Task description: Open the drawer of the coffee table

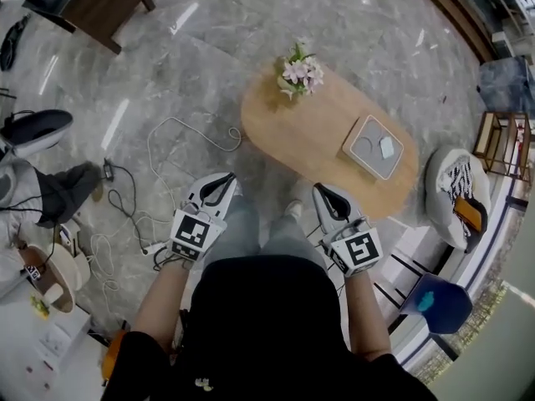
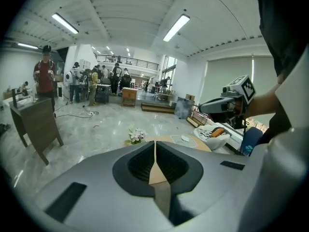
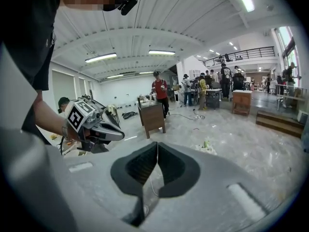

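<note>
Coffee table (flowers atop) lies beyond the closed right gripper.

No legible text, labels or numbers anywhere.

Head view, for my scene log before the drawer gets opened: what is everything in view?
coffee table: one, light wood, centre right
flowers: one bunch, pink-white, table's left end
tray: one, grey, table's right end
cabinet: one, dark brown, top left
cables: several, white and black, floor left
left gripper: one, grey, shut, empty, lower left of centre
right gripper: one, grey, shut, empty, lower right of centre
</note>
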The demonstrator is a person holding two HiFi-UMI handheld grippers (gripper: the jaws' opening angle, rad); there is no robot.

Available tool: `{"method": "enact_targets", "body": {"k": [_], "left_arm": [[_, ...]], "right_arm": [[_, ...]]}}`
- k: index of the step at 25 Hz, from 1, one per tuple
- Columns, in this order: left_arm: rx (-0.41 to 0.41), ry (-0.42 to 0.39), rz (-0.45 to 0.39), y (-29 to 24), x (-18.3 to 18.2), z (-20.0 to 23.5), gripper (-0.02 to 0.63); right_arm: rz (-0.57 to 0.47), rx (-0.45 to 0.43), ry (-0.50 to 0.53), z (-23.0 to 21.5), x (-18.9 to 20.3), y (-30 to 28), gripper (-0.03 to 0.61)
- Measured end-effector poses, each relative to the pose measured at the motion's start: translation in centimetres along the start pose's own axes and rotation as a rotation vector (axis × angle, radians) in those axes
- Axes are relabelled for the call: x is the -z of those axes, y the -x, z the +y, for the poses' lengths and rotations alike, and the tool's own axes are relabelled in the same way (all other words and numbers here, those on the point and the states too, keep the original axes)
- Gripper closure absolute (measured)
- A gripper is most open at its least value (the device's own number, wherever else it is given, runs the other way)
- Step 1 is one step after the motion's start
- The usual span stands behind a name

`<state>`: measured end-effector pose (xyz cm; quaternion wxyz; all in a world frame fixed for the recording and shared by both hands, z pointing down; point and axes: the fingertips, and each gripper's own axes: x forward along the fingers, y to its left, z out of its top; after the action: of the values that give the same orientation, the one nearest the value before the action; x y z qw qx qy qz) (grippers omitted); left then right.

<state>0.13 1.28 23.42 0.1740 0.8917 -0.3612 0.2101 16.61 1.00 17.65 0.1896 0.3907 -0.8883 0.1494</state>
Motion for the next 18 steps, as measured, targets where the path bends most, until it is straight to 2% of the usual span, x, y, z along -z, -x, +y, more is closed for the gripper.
{"method": "enact_targets", "body": {"k": [4, 8, 13, 18], "left_arm": [[0.072, -0.048, 0.040, -1.6, 2.4, 3.0, 0.600], [0.107, -0.078, 0.084, -3.9, 5.5, 5.1, 0.600], [0.129, -0.069, 0.141, -7.7, 10.6, 6.4, 0.600], [0.133, -0.068, 0.178, -10.7, 15.3, 6.9, 0.600]], "right_arm": [[0.018, 0.047, -0.032, 0.0, 0.6, -3.1, 0.578], [0.074, 0.060, -0.051, -0.2, 2.5, -5.6, 0.578], [0.114, 0.054, -0.061, -1.4, 7.2, -8.0, 0.578], [0.176, 0.042, -0.023, -2.3, 12.3, -10.8, 0.577]]}}
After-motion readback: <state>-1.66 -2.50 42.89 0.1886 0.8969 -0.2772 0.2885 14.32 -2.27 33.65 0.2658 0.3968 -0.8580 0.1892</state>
